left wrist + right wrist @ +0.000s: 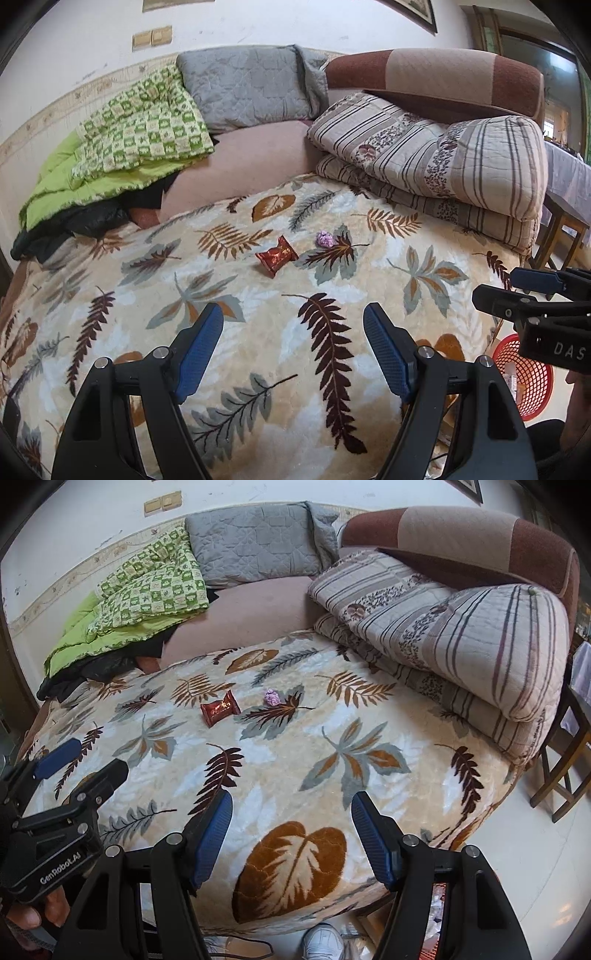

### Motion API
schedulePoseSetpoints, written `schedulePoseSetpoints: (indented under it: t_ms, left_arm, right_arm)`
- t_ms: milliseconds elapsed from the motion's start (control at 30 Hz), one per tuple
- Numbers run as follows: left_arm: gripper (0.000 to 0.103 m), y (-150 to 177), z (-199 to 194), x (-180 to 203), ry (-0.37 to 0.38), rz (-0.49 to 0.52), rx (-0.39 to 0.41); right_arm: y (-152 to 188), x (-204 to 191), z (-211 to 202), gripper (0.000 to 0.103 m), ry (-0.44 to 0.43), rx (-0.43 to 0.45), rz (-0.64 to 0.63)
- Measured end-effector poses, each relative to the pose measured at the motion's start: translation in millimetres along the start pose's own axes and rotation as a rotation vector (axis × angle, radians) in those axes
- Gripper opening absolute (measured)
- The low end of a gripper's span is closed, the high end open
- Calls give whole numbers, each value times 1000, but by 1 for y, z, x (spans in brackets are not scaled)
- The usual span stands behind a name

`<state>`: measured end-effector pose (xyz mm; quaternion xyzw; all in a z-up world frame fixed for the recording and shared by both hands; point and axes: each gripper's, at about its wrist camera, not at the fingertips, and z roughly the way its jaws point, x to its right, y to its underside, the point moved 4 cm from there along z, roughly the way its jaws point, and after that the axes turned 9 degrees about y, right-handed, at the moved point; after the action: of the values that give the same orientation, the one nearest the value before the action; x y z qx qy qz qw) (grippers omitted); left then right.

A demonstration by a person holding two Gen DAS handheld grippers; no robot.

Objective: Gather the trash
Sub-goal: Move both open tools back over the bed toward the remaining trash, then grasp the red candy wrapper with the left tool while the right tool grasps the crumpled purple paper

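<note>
Left wrist view looks across a plush cream blanket printed with brown and grey leaves [258,295], which covers the bed and serves as the reference for everything else. A crinkled red foil snack wrapper [276,256] lies near the middle of the blanket, and a small crumpled purple paper ball [324,238] sits just beside it toward the folded striped quilt [436,162] stacked at the blanket's far right corner. A green checked comforter [140,125] is heaped beyond the blanket's far left edge. A red plastic mesh basket [532,373] stands on the floor off the blanket's near right edge.

The left gripper [293,332] hangs above the blanket's near part, jaws spread wide with nothing between them. The right gripper [291,819] is likewise held over the near edge, jaws apart and empty, well short of the wrapper [219,708] and the paper ball [272,697].
</note>
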<state>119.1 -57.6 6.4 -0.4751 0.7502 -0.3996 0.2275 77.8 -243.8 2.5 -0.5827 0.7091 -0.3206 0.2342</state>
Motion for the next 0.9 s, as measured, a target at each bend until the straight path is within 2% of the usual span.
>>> schedulePoseSetpoints:
  t_ms: [200,367,433,467,533,600,767,800,833,900]
  left_arm:
    - [77,-9,49,-47,20,-122,-79]
    - [77,-4,96,-82,18,-246,-93]
    - [70,7,111,-90,1,-261,-107]
    - [63,10,120,-92,18,-261,-141]
    - [57,10,128,-95,40,-269,-157]
    - [57,11,131,-95,43,-268,-161]
    - [57,12,136,-90,52,-235,-174]
    - [57,12,137,-91,53,-238,-175]
    - [57,12,138,-92,57,-241,-176]
    - [57,11,140,-93,64,-250,-180]
  right_arm:
    - [-20,-5,41,71,-37,-66,32]
    - [-53,-16,96,71,-91,-127,73]
    - [-67,-23,121,71,-110,-144,72]
    - [-74,-27,133,71,-116,-150,68]
    - [-90,-39,159,70,-122,-155,55]
    - [-106,-52,184,61,-145,-149,40]
    - [-135,-74,258,61,-115,-171,-3]
    - [-137,-78,277,59,-112,-197,-11]
    - [-138,-81,289,56,-104,-215,-17]
    - [-134,-85,313,44,-78,-254,-27]
